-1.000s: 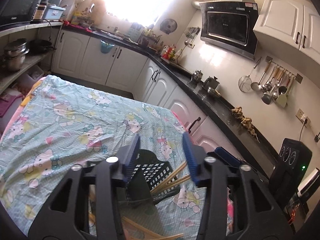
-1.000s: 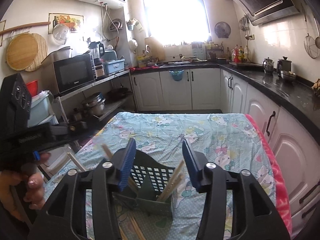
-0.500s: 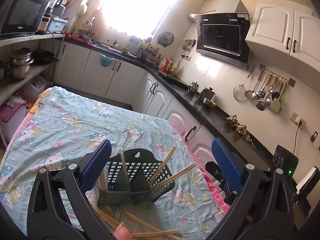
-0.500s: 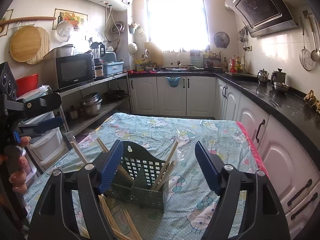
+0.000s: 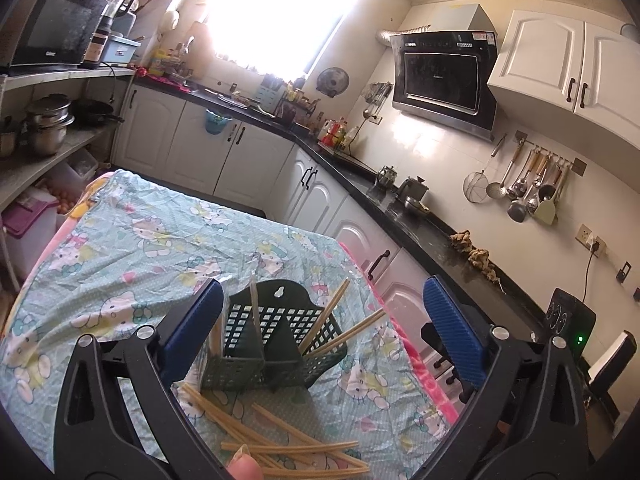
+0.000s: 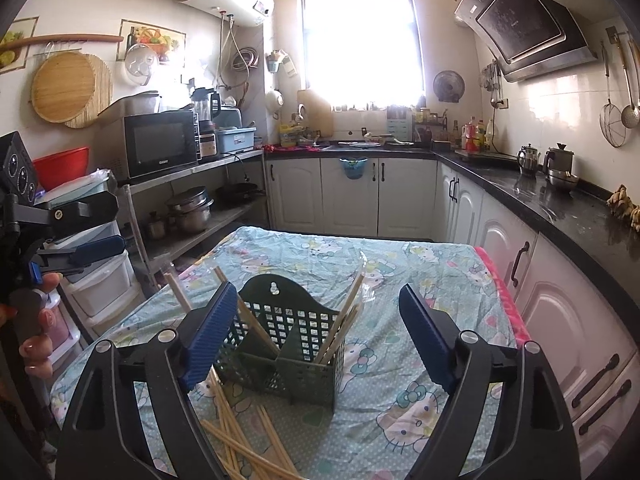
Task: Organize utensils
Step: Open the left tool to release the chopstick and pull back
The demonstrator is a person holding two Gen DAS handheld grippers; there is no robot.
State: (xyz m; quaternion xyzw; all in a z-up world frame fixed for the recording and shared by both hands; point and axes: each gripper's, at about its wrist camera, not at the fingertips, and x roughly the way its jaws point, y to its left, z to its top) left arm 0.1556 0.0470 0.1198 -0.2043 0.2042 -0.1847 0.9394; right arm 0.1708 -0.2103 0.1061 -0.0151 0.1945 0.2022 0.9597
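Observation:
A dark green slotted utensil basket point(image 5: 260, 360) point(image 6: 288, 360) stands upright on the cartoon-print tablecloth point(image 5: 140, 248). Several wooden chopsticks point(image 5: 328, 312) point(image 6: 348, 312) lean out of its compartments. More loose chopsticks point(image 5: 288, 440) point(image 6: 240, 432) lie crossed on the cloth in front of it. My left gripper point(image 5: 324, 320) is open wide on the near side of the basket, nothing between its blue pads. My right gripper point(image 6: 318, 332) faces the basket too. Its jaws are opening and hold nothing. The left gripper point(image 6: 114, 224) also shows at the left edge of the right wrist view.
A person's hand point(image 6: 36, 344) holds the left gripper's handle, and a fingertip point(image 5: 244, 468) shows at the bottom. White cabinets and a black counter point(image 6: 560, 208) run along the right of the table. Shelves with pots point(image 6: 192, 212) stand to the left.
Both grippers have opened from around the basket and drawn back from it. The basket stays on the cloth, and more of the loose chopsticks now show in front.

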